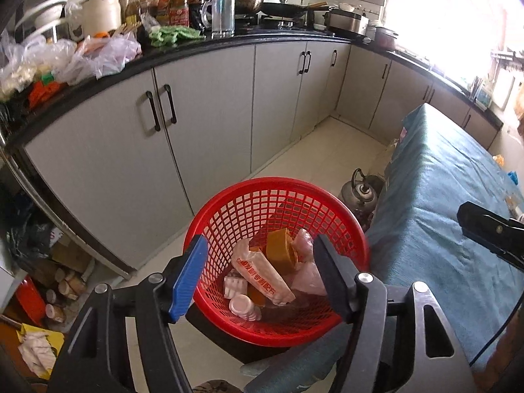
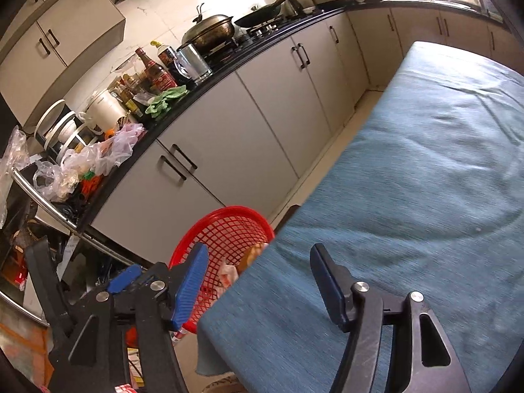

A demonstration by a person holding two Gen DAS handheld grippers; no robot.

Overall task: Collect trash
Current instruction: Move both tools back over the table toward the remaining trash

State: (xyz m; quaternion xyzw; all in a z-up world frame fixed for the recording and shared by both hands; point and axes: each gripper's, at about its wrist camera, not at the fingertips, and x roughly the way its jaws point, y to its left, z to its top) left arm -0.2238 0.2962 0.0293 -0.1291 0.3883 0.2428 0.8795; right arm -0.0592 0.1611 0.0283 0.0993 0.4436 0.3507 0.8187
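Both tongs — my left gripper (image 1: 260,275), right gripper (image 2: 258,281) — half-spread, empty | step: drop into red basket (image 1: 278,190) looks done | next: seek trash on blue-covered table (image 2: 425,163)

I see a glossy red plastic basket (image 1: 229,216) beside a matt blue cloth-covered table (image 2: 425,170) and a dull metal kettle (image 1: 358,190).

- Grey cabinet doors with black handles (image 1: 163,111) are seen under a cluttered black countertop (image 1: 229,41).
- Pale tiled floor (image 1: 327,150) noted.
- Blue-cloth-covered table (image 2: 425,163) stands opposite.
- Window glare (image 1: 442,9) is blown out.
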